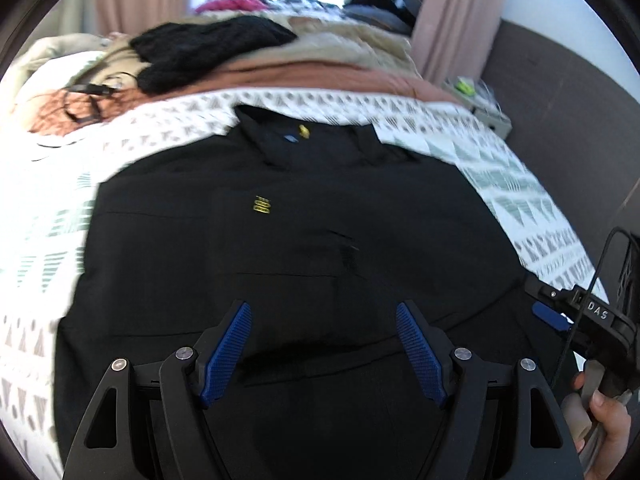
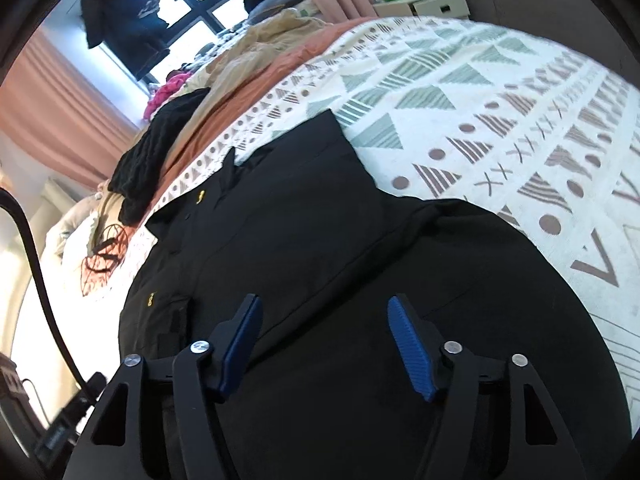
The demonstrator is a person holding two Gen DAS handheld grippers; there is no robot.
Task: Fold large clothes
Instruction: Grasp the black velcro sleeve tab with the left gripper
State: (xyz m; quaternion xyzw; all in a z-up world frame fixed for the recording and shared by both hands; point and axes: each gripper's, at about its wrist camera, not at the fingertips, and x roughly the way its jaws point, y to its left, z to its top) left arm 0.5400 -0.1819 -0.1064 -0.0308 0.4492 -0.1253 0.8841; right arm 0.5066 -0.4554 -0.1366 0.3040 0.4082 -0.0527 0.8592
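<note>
We hold the left gripper (image 1: 323,346) with its blue pads spread apart and nothing between them, hanging over the lower half of the black jacket (image 1: 280,240). The right gripper (image 2: 322,344) is likewise parted and empty, poised above the same dark cloth nearer its right side. Neither claw pinches fabric yet; we judge both are set over the hem end so that we can take hold of it and carry it toward the collar.

The jacket lies spread on the patterned bedspread (image 1: 520,200), collar toward the far edge of the bed, sides already turned in, so the body forms a narrow panel. That flat layout suits a lengthwise fold.

Beyond the collar, along the far edge, sit a black knitted garment (image 1: 200,52) and a beige cloth heap (image 1: 352,52), kept clear of our working area.

The left wrist view shows the right gripper's body and the hand (image 1: 604,428) holding it at the near right side of the bed, plus the small yellow emblem on the jacket's chest. The right wrist view instead shows the wide bare stretch of bedspread to the jacket's right and a dark garment hanging at the window (image 2: 120,20).
</note>
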